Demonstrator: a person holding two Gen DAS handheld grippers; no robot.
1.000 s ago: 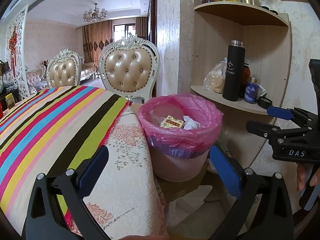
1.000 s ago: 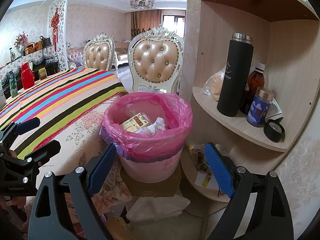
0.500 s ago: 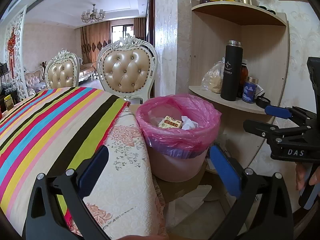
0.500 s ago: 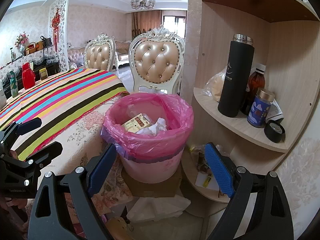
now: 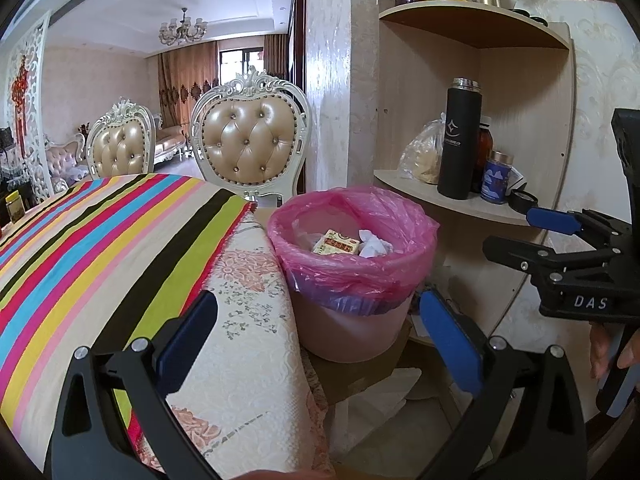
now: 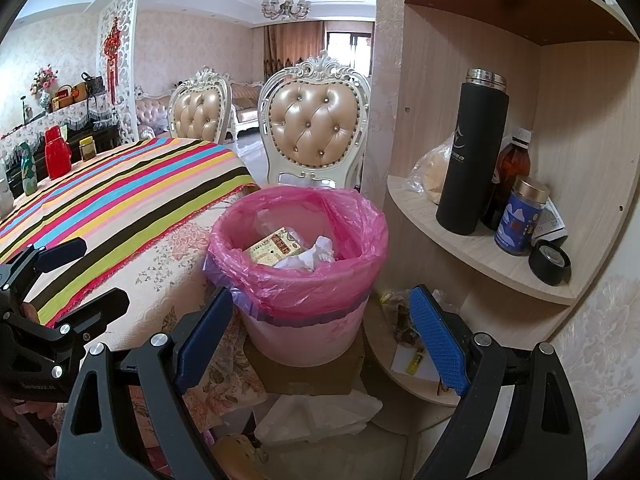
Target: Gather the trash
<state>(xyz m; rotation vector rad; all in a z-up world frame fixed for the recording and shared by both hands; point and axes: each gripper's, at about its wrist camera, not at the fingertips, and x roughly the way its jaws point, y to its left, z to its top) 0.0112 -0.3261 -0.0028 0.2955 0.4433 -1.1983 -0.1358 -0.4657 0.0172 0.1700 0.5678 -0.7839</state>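
Here, both wrist views look at a pale pink bin (image 5: 352, 280) lined with a pink bag (image 6: 296, 276), standing on a flat piece of cardboard (image 6: 312, 376) between a table and a corner shelf.

The left gripper (image 5: 320, 344) is wide open with nothing between its blue pads (image 5: 448, 344); it hangs over the table's edge, pointing toward the bin. The right gripper (image 6: 316, 340) is also spread wide and empty, its pads (image 6: 436, 336) framing the bin's lower half from near the floor. Each gripper shows at the edge of the other's view, and fingers of a hand (image 5: 604, 348) show on the right one's handle.

Inside the bin lie a small yellow carton (image 6: 274, 248) with red print and crumpled white tissue (image 6: 316, 256), the two touching. A further crumpled white sheet (image 6: 320, 416) lies on the floor just in front of the cardboard.

The table wears a striped cloth (image 5: 100, 240) over a floral cream cover (image 5: 248, 320), which touches the bin's left side. Two tufted chairs (image 6: 316, 120) stand behind.

On the shelf (image 6: 460, 240) to the right stand a tall black flask (image 6: 472, 156), a brown bottle (image 6: 514, 160), a blue jar (image 6: 520, 220), a roll of black tape (image 6: 550, 262) and a clear bag (image 6: 434, 172). The lower shelf holds small litter and a yellow lighter (image 6: 414, 358).
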